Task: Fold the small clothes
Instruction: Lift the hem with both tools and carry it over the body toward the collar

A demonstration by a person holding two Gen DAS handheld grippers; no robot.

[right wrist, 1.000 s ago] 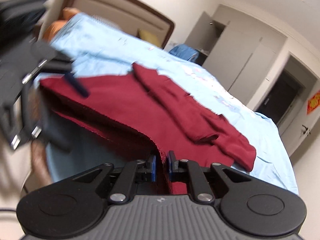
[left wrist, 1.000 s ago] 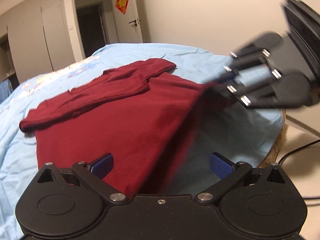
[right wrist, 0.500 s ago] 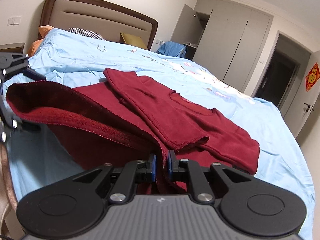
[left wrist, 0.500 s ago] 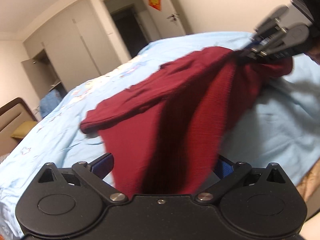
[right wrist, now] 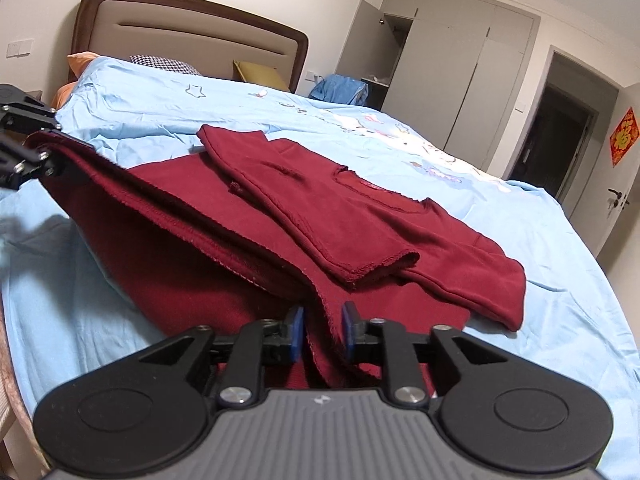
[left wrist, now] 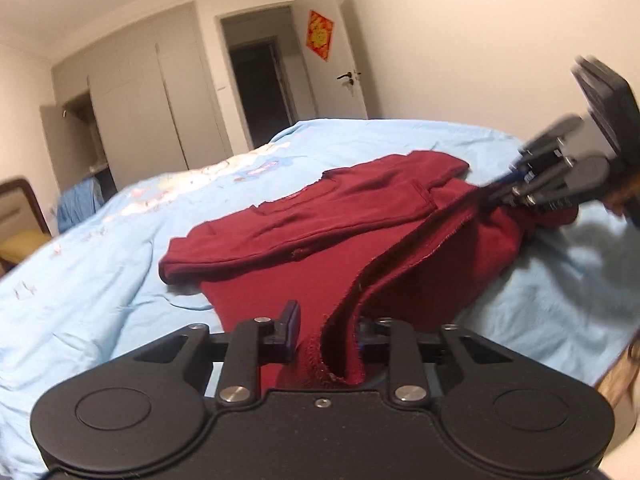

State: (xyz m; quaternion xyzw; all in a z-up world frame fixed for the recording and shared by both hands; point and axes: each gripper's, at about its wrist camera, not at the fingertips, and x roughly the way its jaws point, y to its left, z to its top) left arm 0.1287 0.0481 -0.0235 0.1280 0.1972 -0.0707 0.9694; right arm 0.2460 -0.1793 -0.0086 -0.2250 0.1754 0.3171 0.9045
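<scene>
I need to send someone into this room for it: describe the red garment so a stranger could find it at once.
Start at the bed with the brown headboard and pale blue cover. Near its foot end lies the dark red top, the only clothing spread on that cover. Its sleeves are folded across its body, and its near hem is lifted off the cover between the left claw and the right claw.

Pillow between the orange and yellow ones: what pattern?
Black-and-white check on the pillow, clearest in the right wrist view.

1. Left gripper (left wrist: 325, 334): jaws partly apart, red cloth (left wrist: 340, 272) running between them, pointing toward 12 o'clock.
2. Right gripper (right wrist: 322, 334): jaws slightly parted, cloth hem between the pads, aimed at 12 o'clock.
</scene>
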